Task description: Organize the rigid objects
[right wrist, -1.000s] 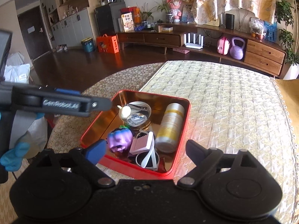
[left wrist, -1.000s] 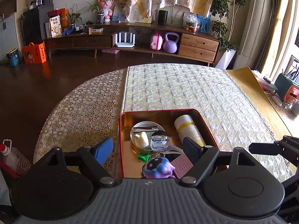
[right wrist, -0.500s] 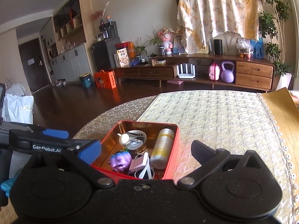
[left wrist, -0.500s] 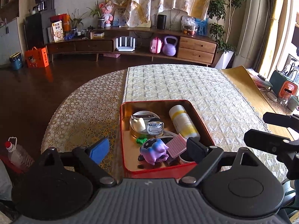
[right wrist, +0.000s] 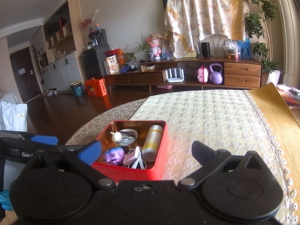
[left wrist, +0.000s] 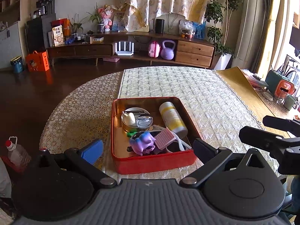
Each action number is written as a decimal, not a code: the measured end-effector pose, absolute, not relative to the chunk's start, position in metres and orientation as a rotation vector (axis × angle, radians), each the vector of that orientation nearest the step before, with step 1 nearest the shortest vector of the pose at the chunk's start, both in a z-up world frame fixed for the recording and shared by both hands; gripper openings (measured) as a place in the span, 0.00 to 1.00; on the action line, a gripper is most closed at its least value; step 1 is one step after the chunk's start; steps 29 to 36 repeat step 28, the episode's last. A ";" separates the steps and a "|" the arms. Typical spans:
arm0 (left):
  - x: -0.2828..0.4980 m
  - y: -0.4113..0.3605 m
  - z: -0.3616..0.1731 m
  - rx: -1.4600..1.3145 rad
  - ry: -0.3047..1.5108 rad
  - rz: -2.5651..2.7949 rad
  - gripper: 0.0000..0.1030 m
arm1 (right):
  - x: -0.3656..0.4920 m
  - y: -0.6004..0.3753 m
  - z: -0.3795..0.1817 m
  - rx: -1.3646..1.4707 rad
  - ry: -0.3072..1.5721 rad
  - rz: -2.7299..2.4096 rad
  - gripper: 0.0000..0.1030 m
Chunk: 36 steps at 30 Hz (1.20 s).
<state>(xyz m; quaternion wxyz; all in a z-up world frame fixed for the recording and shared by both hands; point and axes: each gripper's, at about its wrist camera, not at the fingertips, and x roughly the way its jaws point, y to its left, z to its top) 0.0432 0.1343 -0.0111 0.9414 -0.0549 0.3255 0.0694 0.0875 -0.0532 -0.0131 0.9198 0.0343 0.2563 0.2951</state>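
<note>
My left tongs (left wrist: pixel 148 149) are wide open, and they have just been opening more. Nothing is pinched in them; the near end of the red tin (left wrist: pixel 155 164) only shows in the gap. My right tongs (right wrist: pixel 146 150) are wide open too and hold nothing. In that view the tin (right wrist: pixel 131 174) sits toward the left finger.

The tin stands on the round table (left wrist: pixel 206 101), on its pale woven cloth. Going left to right inside the tin, I see a shiny round dish (left wrist: pixel 131 120) at the back left with a small cream pear shape (left wrist: pixel 128 119) in it. A little clear round box (left wrist: pixel 144 121) leans on the dish's right rim. In front of that a small green piece (left wrist: pixel 131 134) peeks out. Near the front is a purple toy (left wrist: pixel 142 144). A pink ribbed card (left wrist: pixel 165 137) touches the toy's right side. White glasses (left wrist: pixel 178 142) lie under the card. At the right side a white and yellow tube (left wrist: pixel 172 118) lies flat along the wall.

From my left camera, the other tongs (left wrist: pixel 270 140) show far right, beside the tin.
</note>
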 end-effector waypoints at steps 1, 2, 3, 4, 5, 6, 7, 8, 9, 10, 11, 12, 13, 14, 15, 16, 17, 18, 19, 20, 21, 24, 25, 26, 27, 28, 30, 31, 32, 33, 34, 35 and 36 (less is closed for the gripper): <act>0.041 0.132 -0.011 -0.105 0.658 0.148 1.00 | 0.086 -0.054 -0.014 0.072 0.527 0.599 1.00; 0.039 0.130 -0.010 -0.102 0.653 0.152 1.00 | 0.084 -0.056 -0.015 0.075 0.529 0.594 1.00; 0.036 0.129 -0.010 -0.104 0.651 0.151 1.00 | 0.083 -0.057 -0.016 0.077 0.533 0.593 1.00; 0.035 0.128 -0.010 -0.108 0.652 0.147 1.00 | 0.082 -0.058 -0.017 0.080 0.537 0.590 1.00; 0.033 0.127 -0.010 -0.114 0.655 0.141 1.00 | 0.080 -0.058 -0.018 0.082 0.541 0.586 1.00; 0.032 0.126 -0.010 -0.119 0.658 0.134 1.00 | 0.079 -0.059 -0.019 0.083 0.546 0.582 1.00; 0.030 0.124 -0.011 -0.120 0.661 0.131 1.00 | 0.078 -0.060 -0.020 0.086 0.549 0.581 1.00; 0.029 0.122 -0.012 -0.118 0.662 0.128 1.00 | 0.076 -0.061 -0.021 0.090 0.550 0.579 1.00; 0.028 0.121 -0.012 -0.114 0.662 0.129 1.00 | 0.075 -0.062 -0.022 0.091 0.552 0.575 1.00; 0.027 0.118 -0.013 -0.109 0.662 0.127 1.00 | 0.075 -0.063 -0.022 0.092 0.554 0.571 1.00; 0.027 0.117 -0.014 -0.107 0.663 0.126 1.00 | 0.074 -0.063 -0.022 0.094 0.554 0.568 1.00; 0.027 0.116 -0.014 -0.105 0.664 0.127 1.00 | 0.074 -0.063 -0.023 0.096 0.556 0.568 1.00; 0.027 0.115 -0.015 -0.104 0.664 0.124 1.00 | 0.074 -0.064 -0.022 0.099 0.557 0.566 1.00; 0.027 0.114 -0.015 -0.102 0.664 0.120 1.00 | 0.074 -0.064 -0.023 0.101 0.556 0.563 1.00; 0.026 0.113 -0.015 -0.098 0.665 0.119 1.00 | 0.074 -0.065 -0.023 0.102 0.556 0.561 1.00; 0.026 0.112 -0.016 -0.095 0.665 0.116 1.00 | 0.074 -0.065 -0.022 0.104 0.556 0.560 1.00; 0.026 0.111 -0.016 -0.094 0.666 0.115 1.00 | 0.074 -0.066 -0.023 0.106 0.557 0.560 1.00; 0.026 0.111 -0.017 -0.095 0.667 0.115 1.00 | 0.074 -0.066 -0.023 0.105 0.558 0.561 1.00; 0.026 0.110 -0.017 -0.094 0.669 0.118 1.00 | 0.075 -0.066 -0.023 0.105 0.560 0.561 1.00; 0.026 0.110 -0.018 -0.095 0.670 0.120 1.00 | 0.075 -0.066 -0.023 0.106 0.562 0.561 1.00; 0.027 0.110 -0.019 -0.097 0.673 0.123 1.00 | 0.075 -0.067 -0.024 0.106 0.563 0.562 1.00; 0.027 0.111 -0.020 -0.108 0.681 0.124 1.00 | 0.076 -0.068 -0.025 0.110 0.566 0.557 1.00; 0.027 0.112 -0.020 -0.110 0.681 0.124 1.00 | 0.076 -0.069 -0.026 0.112 0.568 0.556 1.00; 0.027 0.112 -0.020 -0.110 0.681 0.122 1.00 | 0.076 -0.069 -0.026 0.115 0.570 0.555 1.00; 0.027 0.112 -0.020 -0.110 0.681 0.120 1.00 | 0.077 -0.070 -0.027 0.116 0.573 0.553 1.00; 0.027 0.112 -0.020 -0.112 0.682 0.117 1.00 | 0.077 -0.070 -0.027 0.116 0.573 0.553 1.00; 0.027 0.112 -0.020 -0.112 0.682 0.117 1.00 | 0.077 -0.070 -0.027 0.116 0.573 0.553 1.00; 0.027 0.112 -0.020 -0.112 0.682 0.117 1.00 | 0.077 -0.070 -0.027 0.116 0.573 0.553 1.00; 0.027 0.112 -0.020 -0.112 0.682 0.117 1.00 | 0.077 -0.070 -0.027 0.116 0.573 0.553 1.00; 0.027 0.112 -0.020 -0.112 0.682 0.117 1.00 | 0.077 -0.070 -0.027 0.116 0.573 0.553 1.00; 0.027 0.112 -0.020 -0.112 0.682 0.117 1.00 | 0.077 -0.070 -0.027 0.116 0.573 0.553 1.00; 0.027 0.112 -0.020 -0.112 0.682 0.117 1.00 | 0.077 -0.070 -0.027 0.116 0.573 0.553 1.00; 0.027 0.112 -0.020 -0.112 0.682 0.117 1.00 | 0.077 -0.070 -0.027 0.116 0.573 0.553 1.00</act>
